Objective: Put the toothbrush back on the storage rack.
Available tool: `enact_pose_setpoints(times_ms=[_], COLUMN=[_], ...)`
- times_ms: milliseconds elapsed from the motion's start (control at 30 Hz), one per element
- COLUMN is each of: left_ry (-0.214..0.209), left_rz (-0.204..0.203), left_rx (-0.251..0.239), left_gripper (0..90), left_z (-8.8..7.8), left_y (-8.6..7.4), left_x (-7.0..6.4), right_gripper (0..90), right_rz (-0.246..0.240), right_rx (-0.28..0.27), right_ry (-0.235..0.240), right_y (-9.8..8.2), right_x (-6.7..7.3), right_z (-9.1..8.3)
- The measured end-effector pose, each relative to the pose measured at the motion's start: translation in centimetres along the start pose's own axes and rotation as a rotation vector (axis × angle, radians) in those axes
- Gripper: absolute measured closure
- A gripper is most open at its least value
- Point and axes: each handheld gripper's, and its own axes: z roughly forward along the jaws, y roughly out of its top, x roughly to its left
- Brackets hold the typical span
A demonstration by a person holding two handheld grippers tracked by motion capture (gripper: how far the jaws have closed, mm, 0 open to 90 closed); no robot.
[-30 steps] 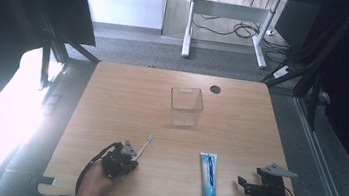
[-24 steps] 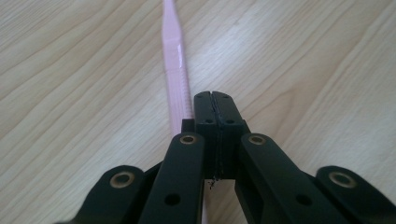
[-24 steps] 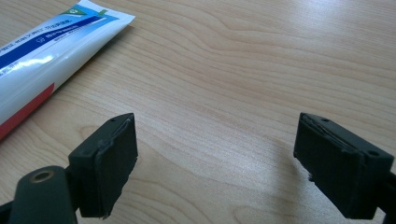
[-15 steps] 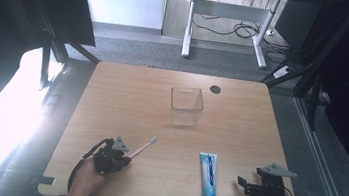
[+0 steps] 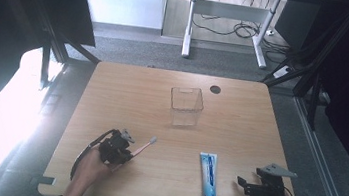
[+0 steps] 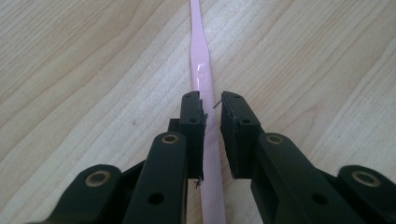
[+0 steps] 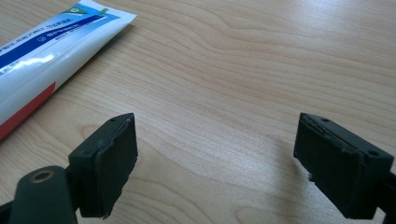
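1 toothbrush [image 5: 142, 147], 1 toothpaste tube [image 5: 209, 179], 1 clear box [image 5: 186, 105].

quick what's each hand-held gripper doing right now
Left hand-held gripper: jaws just been opening, pink toothbrush between them, small gap on one side.
Right hand-held gripper: open wide, holding nothing.

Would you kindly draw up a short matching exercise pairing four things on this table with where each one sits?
Things:
1. toothbrush
2. toothpaste tube
3. clear container
4. right gripper

Places:
A. middle of the table, towards the far edge
B. near right corner, jaws wide over bare wood
C. lying lengthwise at the near edge, right of centre
D. handle between the left gripper's jaws

Pairs: 1-D, 2-C, 3-A, 4-B
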Motion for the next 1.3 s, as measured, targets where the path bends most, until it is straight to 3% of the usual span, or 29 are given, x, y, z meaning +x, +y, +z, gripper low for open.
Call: enact_pose_setpoints(times_ms=[567, 1067, 1300], left_ry=[-0.007, 0.009, -0.009], left_rz=[-0.020, -0.028, -0.025], left_rx=[0.159, 0.245, 0.233], left_gripper=[72.6, 78.7, 79.1], left_z=[1.4, 2.2, 2.0], left_y=[3.3, 4.6, 4.5], left_x=[0.7, 0.4, 0.5], right_gripper=[13.5, 13.5, 13.5], right_rz=[-0.002, 0.005, 0.007], right_rx=[0.001, -0.002, -0.004], right_ry=[0.004, 0.004, 0.005], right_y=[0.0, 0.0, 0.0], right_x=[0.0, -0.1, -0.1], right_z=[0.0, 0.0, 0.0])
